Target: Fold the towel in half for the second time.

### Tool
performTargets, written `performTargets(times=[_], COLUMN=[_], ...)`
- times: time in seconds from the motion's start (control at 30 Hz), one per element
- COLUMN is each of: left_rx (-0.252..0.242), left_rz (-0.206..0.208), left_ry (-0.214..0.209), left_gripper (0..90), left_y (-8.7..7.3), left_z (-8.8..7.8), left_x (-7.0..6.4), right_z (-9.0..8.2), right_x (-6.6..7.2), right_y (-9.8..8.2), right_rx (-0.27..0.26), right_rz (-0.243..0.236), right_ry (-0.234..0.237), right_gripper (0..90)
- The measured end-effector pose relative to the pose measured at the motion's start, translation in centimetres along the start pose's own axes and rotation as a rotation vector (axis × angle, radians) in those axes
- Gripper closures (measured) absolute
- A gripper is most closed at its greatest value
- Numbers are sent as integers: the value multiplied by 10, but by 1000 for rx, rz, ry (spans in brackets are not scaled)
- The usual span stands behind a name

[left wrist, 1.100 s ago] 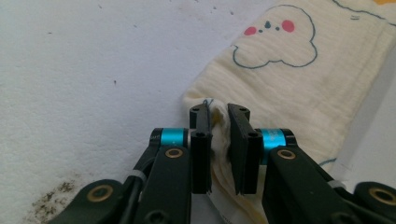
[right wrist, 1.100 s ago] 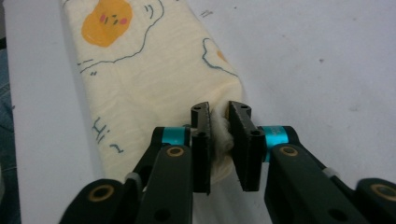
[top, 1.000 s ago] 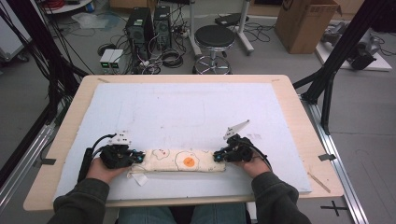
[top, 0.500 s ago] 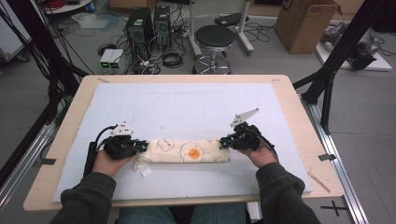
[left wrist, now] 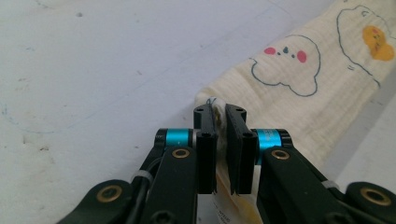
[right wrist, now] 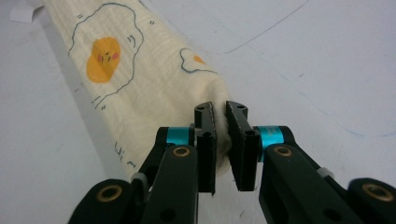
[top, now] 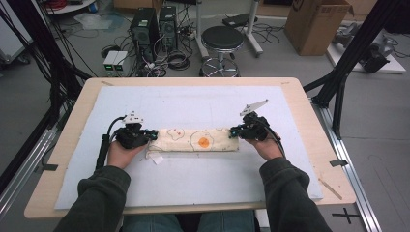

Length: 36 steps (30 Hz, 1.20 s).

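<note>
A cream cloth printed with fried-egg cartoons lies folded into a long strip across the white mat. My left gripper is shut on the strip's left end, and the fabric edge sits pinched between its black jaws. My right gripper is shut on the strip's right end, where the cloth bunches into the jaws. The strip is stretched flat between the two grippers. A small white tag pokes out from its lower left corner.
The white mat covers most of the wooden table. Behind the table stand a black stool, computer towers and a cardboard box on the floor. A black frame leg rises at the right edge.
Both grippers have carried the cloth strip away from the person, farther up the mat, keeping hold of its two ends. The strip stays stretched between them.
</note>
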<state>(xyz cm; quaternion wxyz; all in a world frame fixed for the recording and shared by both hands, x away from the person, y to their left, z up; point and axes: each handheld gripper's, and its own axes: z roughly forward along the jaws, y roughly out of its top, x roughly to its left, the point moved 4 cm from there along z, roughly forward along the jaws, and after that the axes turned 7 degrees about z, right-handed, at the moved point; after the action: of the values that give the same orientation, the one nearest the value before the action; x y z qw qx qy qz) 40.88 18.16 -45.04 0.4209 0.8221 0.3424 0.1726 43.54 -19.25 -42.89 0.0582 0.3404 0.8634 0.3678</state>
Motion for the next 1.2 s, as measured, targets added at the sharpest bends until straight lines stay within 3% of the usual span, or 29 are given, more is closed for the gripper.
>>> performTargets(times=[0.2,0.33,0.47,0.6,0.73,0.8,0.97,1.2], left_rx=[20,23,-14,-36,-62,-37,27,98], left_rz=[-20,-33,-51,-27,6,37,92,96], left_ry=[29,39,50,46,-5,-28,-88,-59], left_gripper=[815,747,657,622,642,647,649,680], left_y=[-7,-9,-5,1,5,4,-1,-7], left_z=[11,12,3,-11,-20,-19,-8,-2], left_x=[9,12,14,13,2,-4,-18,-17], right_z=[18,25,20,5,-4,-1,8,17], right_x=[-8,-13,-16,-12,-1,2,6,10], right_y=[0,-3,-2,1,1,-2,-11,-20], right_rx=[19,29,-5,-68,-97,-82,-51,-5], right_rz=[23,39,70,70,41,22,26,9], right_ry=[-16,-32,-26,-10,24,24,37,15], right_gripper=[789,688,583,538,529,529,514,511])
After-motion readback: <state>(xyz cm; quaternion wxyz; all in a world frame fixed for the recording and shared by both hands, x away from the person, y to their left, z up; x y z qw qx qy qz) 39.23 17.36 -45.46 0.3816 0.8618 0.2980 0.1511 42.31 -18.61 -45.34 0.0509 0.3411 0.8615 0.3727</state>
